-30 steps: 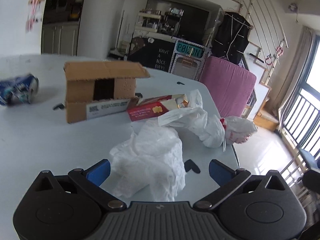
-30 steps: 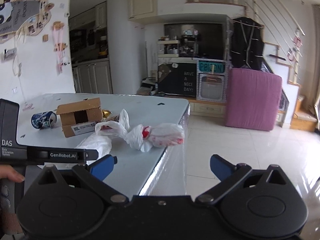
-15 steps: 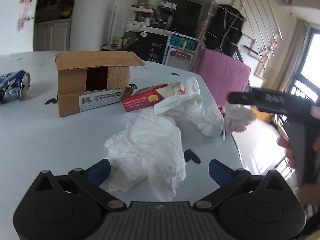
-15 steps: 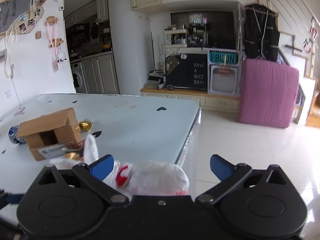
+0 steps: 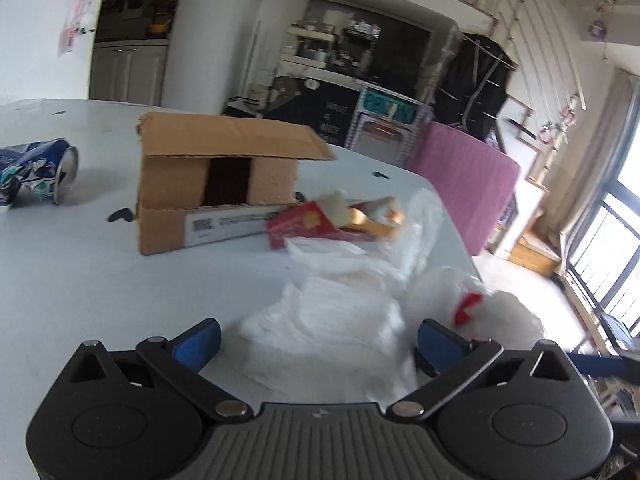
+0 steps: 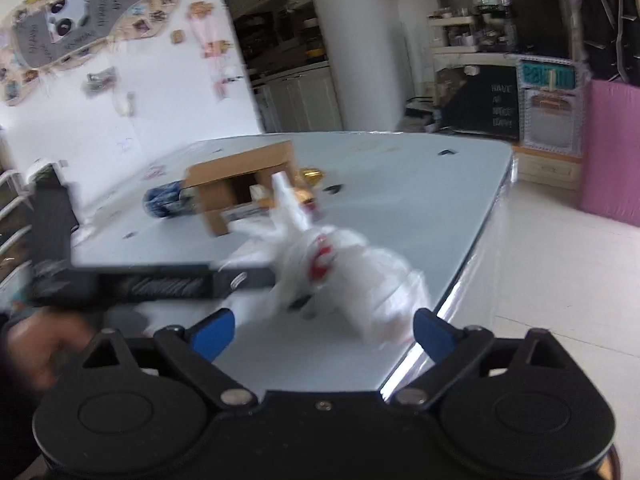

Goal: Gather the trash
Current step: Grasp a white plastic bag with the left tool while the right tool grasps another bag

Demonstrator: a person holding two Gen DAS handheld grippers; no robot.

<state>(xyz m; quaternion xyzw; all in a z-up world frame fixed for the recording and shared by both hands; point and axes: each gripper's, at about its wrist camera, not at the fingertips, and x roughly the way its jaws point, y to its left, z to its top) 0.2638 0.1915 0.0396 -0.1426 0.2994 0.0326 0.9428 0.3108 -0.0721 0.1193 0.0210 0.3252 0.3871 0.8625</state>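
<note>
both tools spread wide, gripping nothing. our left gripper straddles the crumpled white bag on the table; right gripper lines up on the red-marked bag at the table edge. cardboard box and crushed can sit farther back, probably later pickups.

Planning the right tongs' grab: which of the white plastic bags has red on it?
The knotted bag at the table edge, red print by its knot; the crumpled bag beside it is plain white.
</note>
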